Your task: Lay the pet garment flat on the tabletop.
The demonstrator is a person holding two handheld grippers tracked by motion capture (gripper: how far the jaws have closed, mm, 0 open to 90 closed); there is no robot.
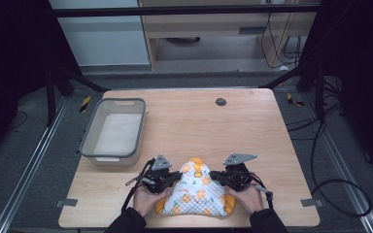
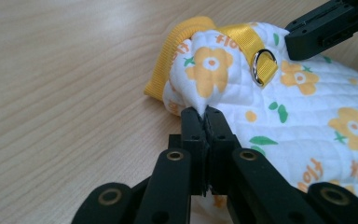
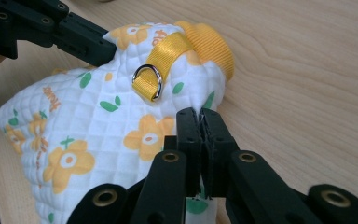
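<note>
Here the quilted flower-print garment (image 1: 196, 191) lies at the near edge of the wooden table (image 1: 252, 131), between both hands. The left gripper (image 2: 204, 112) is clamped on a pinch of its white fabric beside the yellow ribbed collar (image 2: 177, 39), and the right gripper (image 3: 199, 114) pinches the opposite side, below the metal D-ring (image 3: 148, 80). A grey bin (image 1: 114, 128) sits well apart, far left

The white quilted cloth garment with orange flowers (image 2: 303, 116) has ribbed yellow trim (image 3: 209, 42) and a shiny metal D-ring (image 3: 148, 81); the pale wooden table (image 1: 199, 121) looks matt; the grey tub (image 1: 114, 127) is probably plastic.
</note>
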